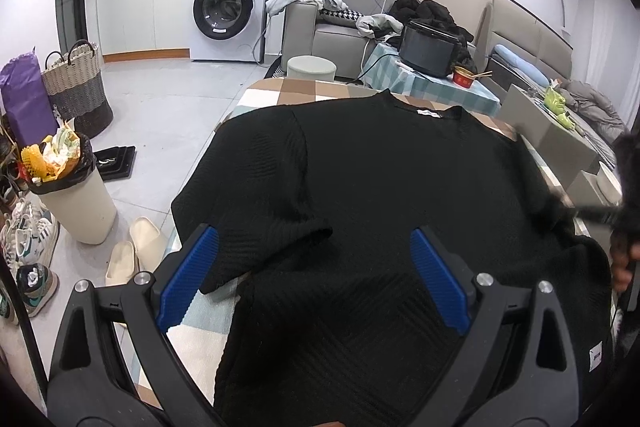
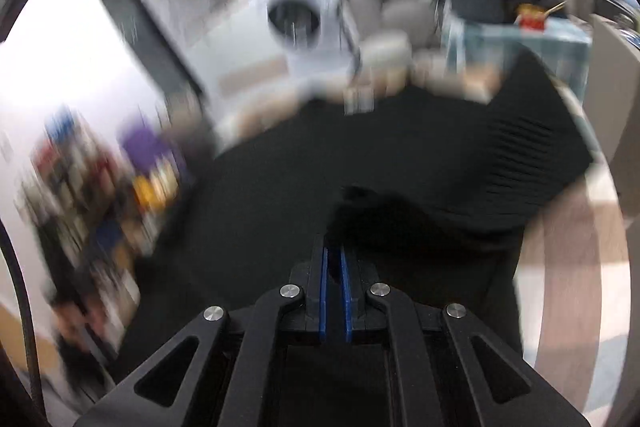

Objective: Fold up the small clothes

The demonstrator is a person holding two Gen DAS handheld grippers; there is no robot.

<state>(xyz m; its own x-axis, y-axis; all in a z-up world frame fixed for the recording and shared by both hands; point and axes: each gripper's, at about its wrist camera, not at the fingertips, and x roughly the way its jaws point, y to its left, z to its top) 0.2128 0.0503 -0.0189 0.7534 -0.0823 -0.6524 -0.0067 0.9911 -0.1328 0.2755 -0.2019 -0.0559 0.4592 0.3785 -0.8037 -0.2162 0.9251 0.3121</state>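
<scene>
While black sweater covers table, bin nearby.

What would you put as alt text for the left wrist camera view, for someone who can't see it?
The left gripper, jaws wide open, hovers over a black sweater spread flat on a checkered table, one sleeve folded inward. Beyond are a washing machine, a full trash bin, a woven basket and a cluttered sofa.

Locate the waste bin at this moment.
In the left wrist view, the waste bin stands on the floor at left, beside the beige slippers, left of the black sweater.
</scene>
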